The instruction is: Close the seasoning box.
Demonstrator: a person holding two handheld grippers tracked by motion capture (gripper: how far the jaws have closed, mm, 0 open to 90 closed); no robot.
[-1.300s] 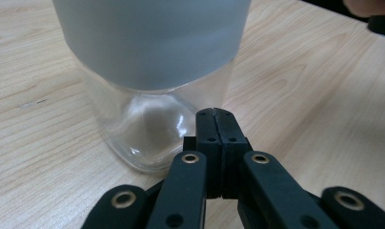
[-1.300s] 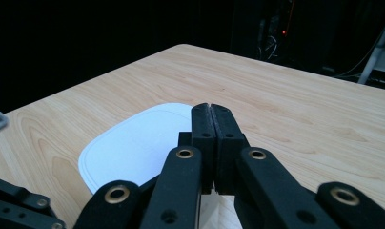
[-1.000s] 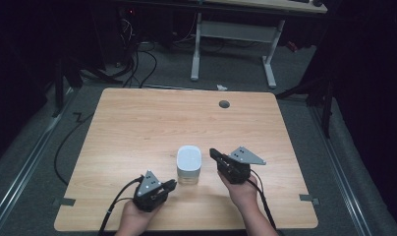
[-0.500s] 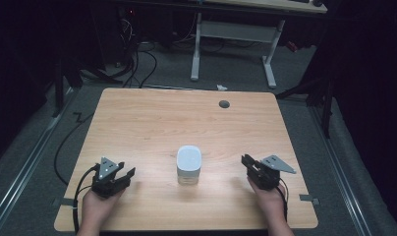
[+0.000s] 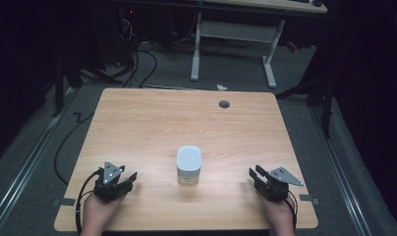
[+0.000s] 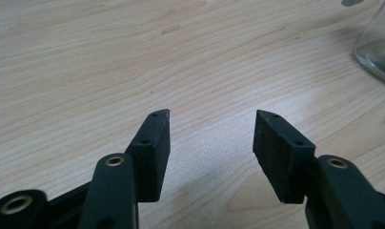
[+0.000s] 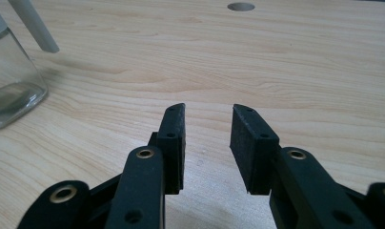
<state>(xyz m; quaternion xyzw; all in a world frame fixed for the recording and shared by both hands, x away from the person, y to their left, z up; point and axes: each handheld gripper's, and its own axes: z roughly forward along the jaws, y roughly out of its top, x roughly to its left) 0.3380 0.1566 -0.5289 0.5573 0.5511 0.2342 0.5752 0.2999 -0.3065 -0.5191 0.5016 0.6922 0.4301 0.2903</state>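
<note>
A clear glass jar with a white square lid (image 5: 189, 164) stands upright near the middle of the wooden table (image 5: 152, 123). Its glass base shows at the right edge of the left gripper view (image 6: 377, 50) and at the left edge of the right gripper view (image 7: 9, 90). My left gripper (image 5: 129, 178) rests low at the table's front left, open, nothing between its pads (image 6: 212, 117). My right gripper (image 5: 256, 173) sits at the front right, open too, with bare wood between its jaws (image 7: 208, 110). Both are well apart from the jar.
A round cable hole (image 5: 224, 104) lies near the table's far edge, also in the right gripper view (image 7: 241, 6). Beyond the table stand a white desk frame (image 5: 233, 34) and cables on the dark floor. A black cable (image 5: 64, 142) hangs off the table's left side.
Both grippers have drawn outward from beside the jar to the front corners of the table; the jar has stayed put.
</note>
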